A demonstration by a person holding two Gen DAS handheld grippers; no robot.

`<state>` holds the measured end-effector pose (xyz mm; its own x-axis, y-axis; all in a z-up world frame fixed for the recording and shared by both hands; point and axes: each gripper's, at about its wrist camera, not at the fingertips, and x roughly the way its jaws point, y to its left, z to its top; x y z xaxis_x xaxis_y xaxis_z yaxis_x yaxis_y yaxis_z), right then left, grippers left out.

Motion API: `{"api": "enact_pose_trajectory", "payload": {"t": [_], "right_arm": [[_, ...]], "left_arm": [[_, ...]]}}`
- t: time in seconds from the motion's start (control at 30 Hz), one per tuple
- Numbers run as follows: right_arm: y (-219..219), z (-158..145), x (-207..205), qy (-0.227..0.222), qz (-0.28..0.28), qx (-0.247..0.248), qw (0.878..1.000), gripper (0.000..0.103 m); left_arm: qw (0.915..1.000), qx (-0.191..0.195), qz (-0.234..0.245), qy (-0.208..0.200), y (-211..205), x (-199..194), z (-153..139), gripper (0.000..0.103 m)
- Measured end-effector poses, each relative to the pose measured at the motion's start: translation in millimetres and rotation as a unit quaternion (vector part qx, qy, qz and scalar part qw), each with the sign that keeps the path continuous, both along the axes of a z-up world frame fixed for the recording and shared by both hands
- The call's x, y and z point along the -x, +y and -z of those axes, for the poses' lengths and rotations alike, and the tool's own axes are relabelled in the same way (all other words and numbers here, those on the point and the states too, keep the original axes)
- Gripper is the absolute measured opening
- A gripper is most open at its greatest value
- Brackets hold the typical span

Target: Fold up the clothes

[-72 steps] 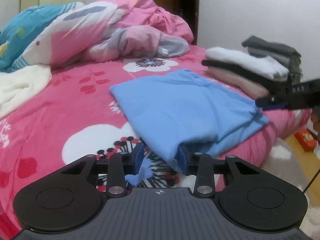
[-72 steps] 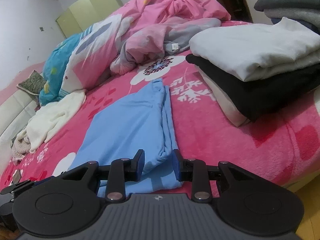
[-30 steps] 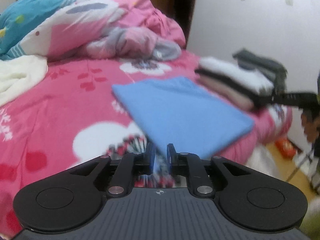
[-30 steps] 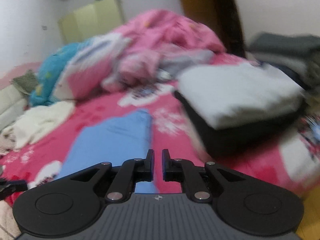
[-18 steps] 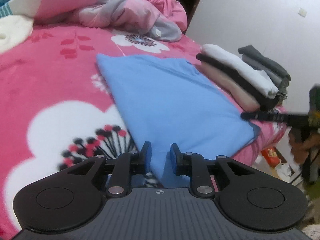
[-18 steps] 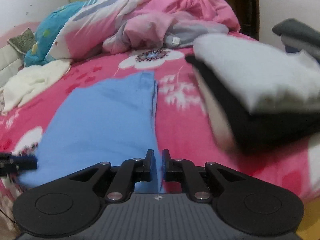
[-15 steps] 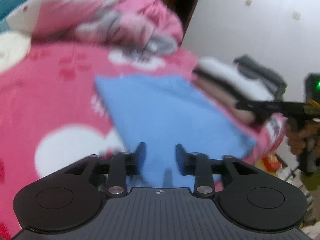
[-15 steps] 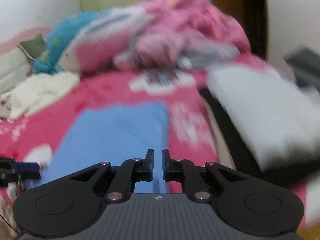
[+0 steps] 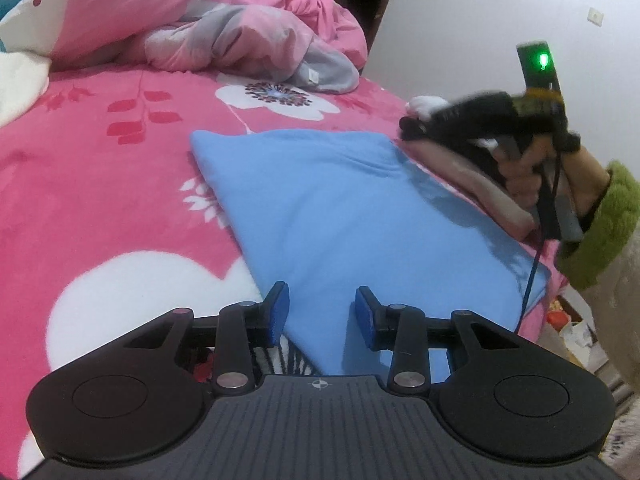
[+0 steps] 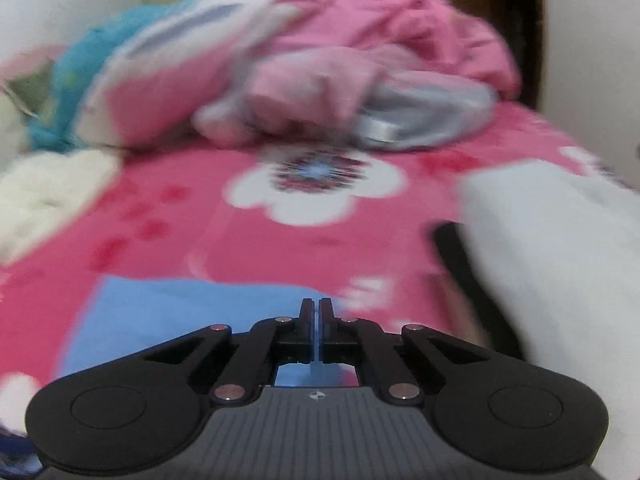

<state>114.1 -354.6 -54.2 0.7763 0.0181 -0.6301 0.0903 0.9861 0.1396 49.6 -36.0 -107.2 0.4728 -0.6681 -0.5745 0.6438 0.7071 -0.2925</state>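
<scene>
Pink flowery fleece blanket (image 9: 100,184) covers the bed, and the folded light blue cloth (image 9: 340,216) lies flat on it. Left gripper (image 9: 322,314) hangs released over its near corner; right gripper (image 10: 316,322) is clenched, holding nothing. Best to press the 2 long edges flat.

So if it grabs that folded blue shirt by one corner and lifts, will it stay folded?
Probably not. The blue shirt looks like thin, soft cloth lying flat on the bed, so a corner lift would likely let it droop and unfold. It seems light. The fleecy cover may grip it, so pushing could bunch it.
</scene>
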Motion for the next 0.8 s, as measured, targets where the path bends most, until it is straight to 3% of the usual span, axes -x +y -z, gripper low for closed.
{"api": "enact_pose_trajectory", "payload": {"t": [0.1, 0.17, 0.23, 0.33, 0.43, 0.63, 0.73, 0.8], "right_arm": [[5, 19, -31, 0.031, -0.018, -0.001, 0.999, 0.000], [-12, 38, -55, 0.053, 0.030, 0.024, 0.998, 0.000], [-22, 33, -59, 0.044, 0.080, 0.048, 0.995, 0.000], [-21, 2, -32, -0.003, 0.061, 0.021, 0.998, 0.000], [-14, -15, -3, -0.015, 0.041, 0.016, 0.999, 0.000], [-16, 9, 40, 0.029, 0.041, -0.034, 0.998, 0.000], [-18, 29, 52, 0.064, 0.079, 0.009, 0.995, 0.000], [-16, 14, 71, 0.034, 0.083, 0.006, 0.996, 0.000]], "left_arm": [[1.0000, 0.003, -0.002, 0.001, 1, 2, 0, 0.037], [1.0000, 0.006, -0.003, 0.003, 0, -2, 0, 0.037], [1.0000, 0.008, -0.003, 0.006, 1, -3, 0, 0.037], [0.9998, 0.017, -0.004, 0.013, 4, -6, 2, 0.037], [0.9994, 0.023, -0.006, 0.024, 5, -9, 1, 0.037], [0.9992, 0.014, -0.015, 0.035, 1, -9, -2, 0.037], [0.9987, 0.002, -0.025, 0.044, -3, -11, -7, 0.037], [0.9979, -0.013, -0.036, 0.052, -7, -11, -12, 0.037]]}}
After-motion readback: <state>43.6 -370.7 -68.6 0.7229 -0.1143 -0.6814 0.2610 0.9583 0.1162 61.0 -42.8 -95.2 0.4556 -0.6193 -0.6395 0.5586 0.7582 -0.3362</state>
